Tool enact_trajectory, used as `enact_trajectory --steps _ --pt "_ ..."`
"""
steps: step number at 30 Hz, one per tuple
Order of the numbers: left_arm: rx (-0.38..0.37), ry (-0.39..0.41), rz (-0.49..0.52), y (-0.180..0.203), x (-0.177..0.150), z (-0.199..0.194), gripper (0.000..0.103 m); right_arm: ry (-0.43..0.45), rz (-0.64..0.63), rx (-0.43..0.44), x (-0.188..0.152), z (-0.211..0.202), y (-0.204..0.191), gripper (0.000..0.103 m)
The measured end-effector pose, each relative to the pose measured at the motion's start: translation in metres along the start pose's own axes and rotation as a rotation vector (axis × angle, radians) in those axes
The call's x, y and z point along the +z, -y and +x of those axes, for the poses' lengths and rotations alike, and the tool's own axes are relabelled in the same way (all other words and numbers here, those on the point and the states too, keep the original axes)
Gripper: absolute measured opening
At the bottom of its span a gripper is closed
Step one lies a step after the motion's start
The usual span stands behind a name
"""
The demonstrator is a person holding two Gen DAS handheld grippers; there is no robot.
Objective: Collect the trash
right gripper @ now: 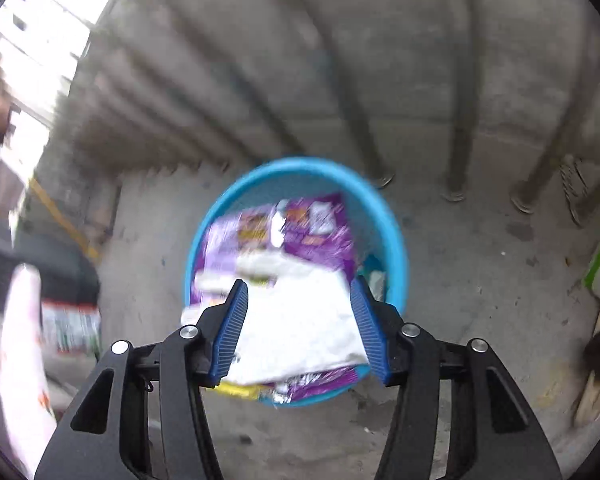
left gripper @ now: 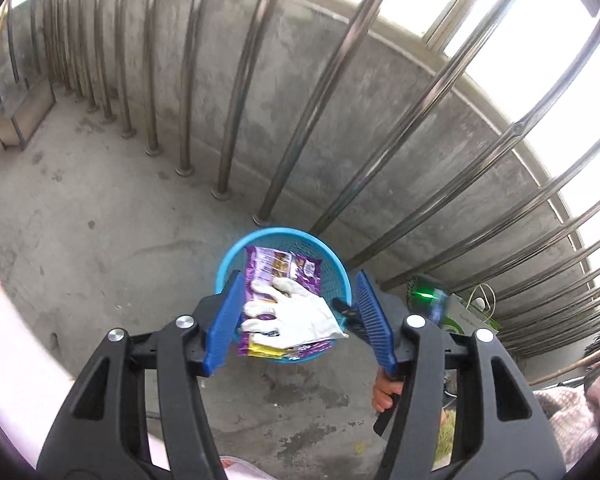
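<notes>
A blue basket stands on the concrete floor, its far rim just short of the railing posts and the low wall behind them; open floor spreads to the basket's left and on its near side. Inside it lies a purple packet, tilted, its lower edge reaching past the near rim, with a white glove spread on top. The left tongs hang over the basket with jaws spread, touching neither packet nor glove; the right tongs hover above the glove in their own blurred view, jaws likewise apart and nothing pinched. To the basket's right, crowding the wall, sit a green-and-white box and a green fan, so there is little room on that side; a hand shows just below the basket's right edge.
</notes>
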State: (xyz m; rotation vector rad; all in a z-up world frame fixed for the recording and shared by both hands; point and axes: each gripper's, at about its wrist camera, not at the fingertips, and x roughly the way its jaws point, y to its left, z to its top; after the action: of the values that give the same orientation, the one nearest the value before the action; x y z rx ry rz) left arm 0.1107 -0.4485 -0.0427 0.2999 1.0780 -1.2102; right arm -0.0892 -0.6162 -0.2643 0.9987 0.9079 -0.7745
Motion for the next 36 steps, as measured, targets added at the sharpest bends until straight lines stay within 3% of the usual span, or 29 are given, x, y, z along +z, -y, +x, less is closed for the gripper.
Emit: enact_trajectory --steps 3,5,7,9,11,15,19,21,23,24,27,30,34,36 --pt "0.030 0.064 0.016 -0.005 -0.018 -0.044 0.064 -0.209 -0.015 -0.079 0.002 0.062 -0.015 0.031" --pt "0.054 0.093 0.018 -0.010 -0.035 -0.071 0.068 -0.312 -0.046 -0.140 0.002 0.103 -0.018 0.030" --pt "0.084 0.125 0.016 -0.018 -0.055 -0.099 0.071 -0.357 -0.087 -0.218 0.001 0.122 -0.019 0.029" --pt "0.126 0.168 -0.002 -0.027 -0.074 -0.126 0.079 -0.344 -0.090 -0.244 0.004 0.116 -0.019 0.029" --pt "0.179 0.227 -0.037 -0.037 -0.096 -0.154 0.084 -0.287 -0.070 -0.239 0.006 0.091 -0.019 0.030" --pt "0.260 0.318 -0.119 -0.053 -0.136 -0.203 0.086 -0.140 -0.046 -0.202 0.002 0.022 -0.018 0.049" --pt "0.317 0.411 -0.214 -0.065 -0.175 -0.245 0.091 0.019 -0.078 -0.113 -0.018 -0.059 -0.039 0.050" --pt "0.336 0.453 -0.270 -0.070 -0.194 -0.266 0.092 0.105 -0.151 -0.053 -0.035 -0.107 -0.064 0.051" --pt "0.363 0.489 -0.313 -0.072 -0.211 -0.282 0.094 0.201 -0.251 0.002 -0.056 -0.154 -0.090 0.059" --pt "0.391 0.497 -0.332 -0.073 -0.219 -0.288 0.094 0.246 -0.310 0.034 -0.067 -0.177 -0.109 0.067" --pt "0.488 0.502 -0.384 -0.074 -0.245 -0.299 0.094 0.352 -0.486 0.162 -0.101 -0.239 -0.151 0.085" --pt "0.642 0.475 -0.443 -0.078 -0.272 -0.305 0.094 0.466 -0.611 0.188 -0.139 -0.288 -0.187 0.096" --pt "0.827 0.467 -0.475 -0.076 -0.298 -0.318 0.094 0.493 -0.774 0.257 -0.188 -0.321 -0.227 0.097" --pt "0.830 0.482 -0.505 -0.075 -0.310 -0.329 0.094 0.471 -0.829 0.291 -0.211 -0.328 -0.241 0.097"
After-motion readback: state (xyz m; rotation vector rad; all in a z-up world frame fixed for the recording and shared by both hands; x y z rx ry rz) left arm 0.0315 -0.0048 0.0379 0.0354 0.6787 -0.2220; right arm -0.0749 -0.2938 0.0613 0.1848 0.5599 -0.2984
